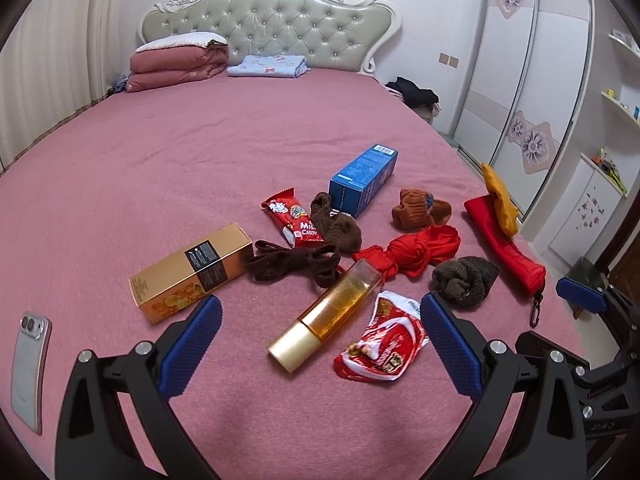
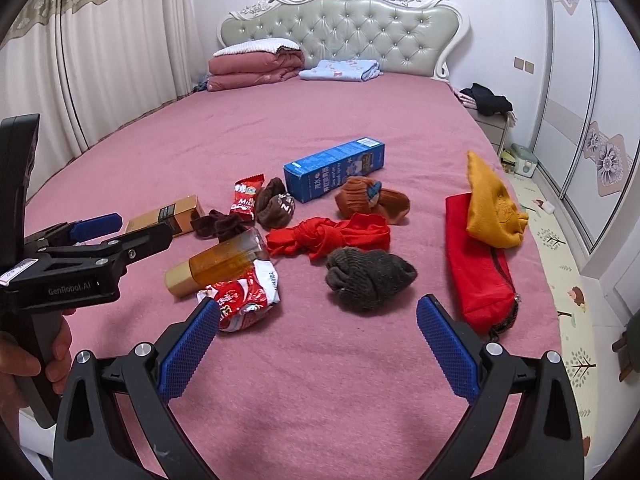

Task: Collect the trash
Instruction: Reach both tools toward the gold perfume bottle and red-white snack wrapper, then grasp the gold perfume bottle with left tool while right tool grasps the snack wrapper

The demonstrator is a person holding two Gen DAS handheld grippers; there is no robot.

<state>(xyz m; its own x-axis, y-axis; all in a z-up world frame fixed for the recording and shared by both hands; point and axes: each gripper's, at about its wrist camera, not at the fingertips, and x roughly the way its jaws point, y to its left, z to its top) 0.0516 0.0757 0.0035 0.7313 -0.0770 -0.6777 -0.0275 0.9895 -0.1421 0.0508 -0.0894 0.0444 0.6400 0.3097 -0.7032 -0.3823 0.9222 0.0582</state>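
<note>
Now, hovering with both left gripper (image 1: 320, 344) and right gripper (image 2: 318, 344) spread wide, empty. Crumpled red wrapper (image 1: 380, 340) at twelve o'clock, touching amber bottle (image 1: 326, 314); risks snagging that instead.

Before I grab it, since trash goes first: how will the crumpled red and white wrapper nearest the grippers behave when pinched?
The crumpled wrapper looks like thin, glossy film, so it will probably be floppy, very light and a bit slippery. It touches the amber bottle, whose rounded-looking body might roll if nudged. Both the left gripper and right gripper are open.
</note>
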